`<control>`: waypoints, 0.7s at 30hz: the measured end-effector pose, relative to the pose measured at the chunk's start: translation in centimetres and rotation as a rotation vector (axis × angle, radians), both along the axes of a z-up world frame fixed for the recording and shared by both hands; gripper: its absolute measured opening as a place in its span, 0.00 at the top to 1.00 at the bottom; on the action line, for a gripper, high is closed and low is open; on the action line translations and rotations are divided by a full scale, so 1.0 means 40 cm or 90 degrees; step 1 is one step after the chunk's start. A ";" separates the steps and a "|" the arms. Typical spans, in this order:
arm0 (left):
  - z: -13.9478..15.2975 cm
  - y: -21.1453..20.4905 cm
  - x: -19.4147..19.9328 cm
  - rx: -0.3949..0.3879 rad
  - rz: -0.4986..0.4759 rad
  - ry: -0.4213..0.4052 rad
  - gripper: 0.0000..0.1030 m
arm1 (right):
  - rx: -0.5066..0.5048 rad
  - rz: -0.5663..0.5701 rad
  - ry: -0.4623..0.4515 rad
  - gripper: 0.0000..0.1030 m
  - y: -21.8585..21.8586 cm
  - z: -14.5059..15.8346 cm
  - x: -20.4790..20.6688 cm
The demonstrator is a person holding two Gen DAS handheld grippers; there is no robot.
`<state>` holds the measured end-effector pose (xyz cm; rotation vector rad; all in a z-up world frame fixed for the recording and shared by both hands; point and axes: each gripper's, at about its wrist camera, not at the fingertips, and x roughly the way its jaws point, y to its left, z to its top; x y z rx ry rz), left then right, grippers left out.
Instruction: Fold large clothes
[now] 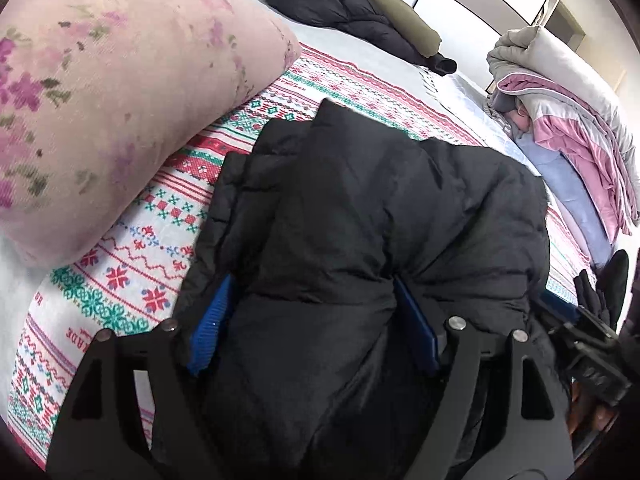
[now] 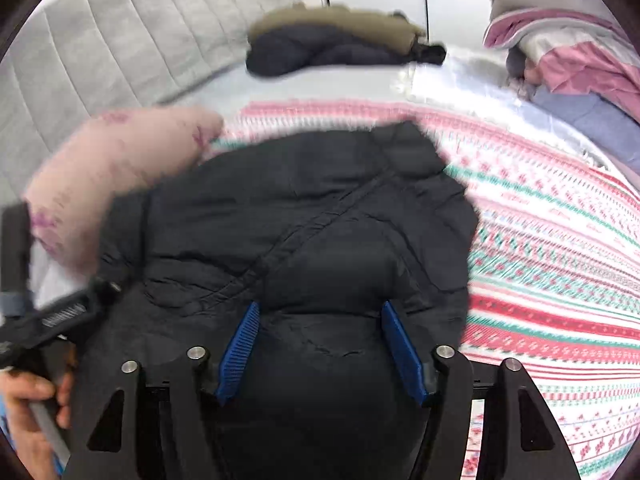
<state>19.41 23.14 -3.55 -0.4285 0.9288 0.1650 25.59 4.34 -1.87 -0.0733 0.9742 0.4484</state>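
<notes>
On the bed's red, green and white patterned knitted blanket [image 1: 168, 216], beside the pink floral pillow [image 1: 120, 92], lies the black puffy padded jacket [image 1: 360, 208], soft, light and slippery, best taken at its edges, while the left gripper [image 1: 316, 320] and right gripper [image 2: 320, 344] jaws stand released astride its folds.

Black puffer jacket [image 1: 360, 216]: quilted, bulky, folded into rough bundle, fills centre and lower frame in both wrist views, lying on patterned bedspread. Diagonal seam or zipper line crosses upper face in right wrist view.
</notes>
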 end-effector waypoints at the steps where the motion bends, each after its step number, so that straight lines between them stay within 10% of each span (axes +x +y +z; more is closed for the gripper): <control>1: -0.003 0.001 0.003 0.001 0.000 0.000 0.23 | -0.007 0.002 0.005 0.35 0.007 -0.013 0.004; 10: 0.008 0.005 -0.012 0.006 -0.012 0.000 0.23 | -0.041 -0.016 -0.029 0.31 -0.007 0.006 -0.041; 21: 0.105 0.070 -0.198 0.067 -0.013 0.010 0.21 | 0.230 -0.092 0.102 0.17 -0.321 -0.054 -0.266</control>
